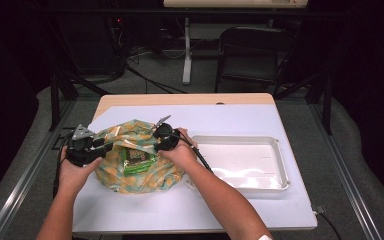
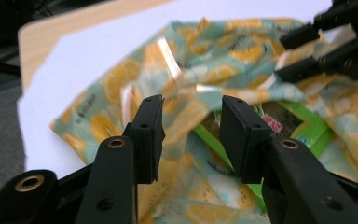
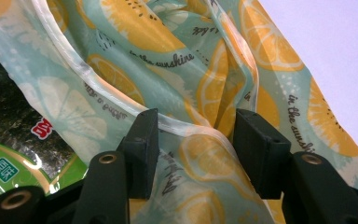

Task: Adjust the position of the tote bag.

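Observation:
A soft bag point(image 1: 130, 176) printed with yellow lemon slices on pale blue lies on the white sheet, its mouth agape. Inside it lies a green seaweed packet point(image 1: 139, 159). My left gripper point(image 1: 111, 145) hovers at the bag's left rim; in the left gripper view its jaws point(image 2: 191, 109) stand apart above the fabric point(image 2: 186, 65), holding nothing, with the packet point(image 2: 307, 128) beyond. My right gripper point(image 1: 156, 142) is at the bag's far right rim. Its jaws point(image 3: 196, 123) stand apart with a loose fold of the bag point(image 3: 205, 93) between them; the packet point(image 3: 9, 140) lies to their left.
A white plastic tray point(image 1: 275, 145) sits to the right of the bag, close to my right forearm. The white sheet point(image 1: 220, 117) covers most of the wooden table point(image 1: 130, 99). A dark chair point(image 1: 252, 50) stands beyond the table's far edge.

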### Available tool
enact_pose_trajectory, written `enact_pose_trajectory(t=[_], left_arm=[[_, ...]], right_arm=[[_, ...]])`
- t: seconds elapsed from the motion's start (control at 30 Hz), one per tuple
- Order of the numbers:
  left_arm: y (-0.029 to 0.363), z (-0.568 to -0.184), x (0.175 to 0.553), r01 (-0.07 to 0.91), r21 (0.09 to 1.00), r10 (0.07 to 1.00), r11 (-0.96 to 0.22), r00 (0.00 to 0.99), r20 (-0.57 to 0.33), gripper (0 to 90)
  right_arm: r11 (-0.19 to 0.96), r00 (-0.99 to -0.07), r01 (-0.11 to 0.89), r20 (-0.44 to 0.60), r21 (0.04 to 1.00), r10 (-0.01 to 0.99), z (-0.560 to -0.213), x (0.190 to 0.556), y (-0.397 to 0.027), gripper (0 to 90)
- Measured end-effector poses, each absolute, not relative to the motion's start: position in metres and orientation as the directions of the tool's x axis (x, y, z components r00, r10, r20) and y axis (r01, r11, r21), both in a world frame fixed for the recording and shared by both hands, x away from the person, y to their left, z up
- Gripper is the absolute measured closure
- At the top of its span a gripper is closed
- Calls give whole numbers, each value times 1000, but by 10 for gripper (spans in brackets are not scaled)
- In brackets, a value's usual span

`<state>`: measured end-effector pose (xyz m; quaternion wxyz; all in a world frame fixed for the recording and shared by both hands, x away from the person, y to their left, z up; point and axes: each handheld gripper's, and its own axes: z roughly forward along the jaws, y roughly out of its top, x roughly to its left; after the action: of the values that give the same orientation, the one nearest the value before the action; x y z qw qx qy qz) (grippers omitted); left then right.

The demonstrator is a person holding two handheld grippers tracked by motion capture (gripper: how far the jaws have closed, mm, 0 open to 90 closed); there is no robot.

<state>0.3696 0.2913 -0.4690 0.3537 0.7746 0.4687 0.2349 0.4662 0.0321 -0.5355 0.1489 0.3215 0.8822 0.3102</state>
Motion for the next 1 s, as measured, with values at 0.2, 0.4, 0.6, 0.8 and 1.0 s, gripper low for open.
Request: enact_pose_trajectory(t=[0.2, 0.4, 0.6, 0.8, 1.0], left_arm=[[284, -477, 392, 589, 737, 888, -332, 458, 34, 549], [278, -499, 408, 633, 682, 889, -367, 455, 57, 538], [279, -510, 420, 644, 677, 913, -357, 394, 107, 495], [282, -520, 430, 653, 667, 916, -359, 383, 119, 492], [284, -527, 438, 662, 663, 917, -350, 386, 99, 491]], right_arm=[[598, -746, 470, -70, 648, 662, -535, 464, 34, 509], [590, -744, 475, -61, 653, 666, -536, 466, 33, 510], [590, -745, 474, -59, 654, 664, -537, 467, 31, 510], [578, -741, 479, -49, 660, 670, -537, 467, 31, 510], [586, -745, 479, -50, 653, 665, -536, 467, 31, 511]])
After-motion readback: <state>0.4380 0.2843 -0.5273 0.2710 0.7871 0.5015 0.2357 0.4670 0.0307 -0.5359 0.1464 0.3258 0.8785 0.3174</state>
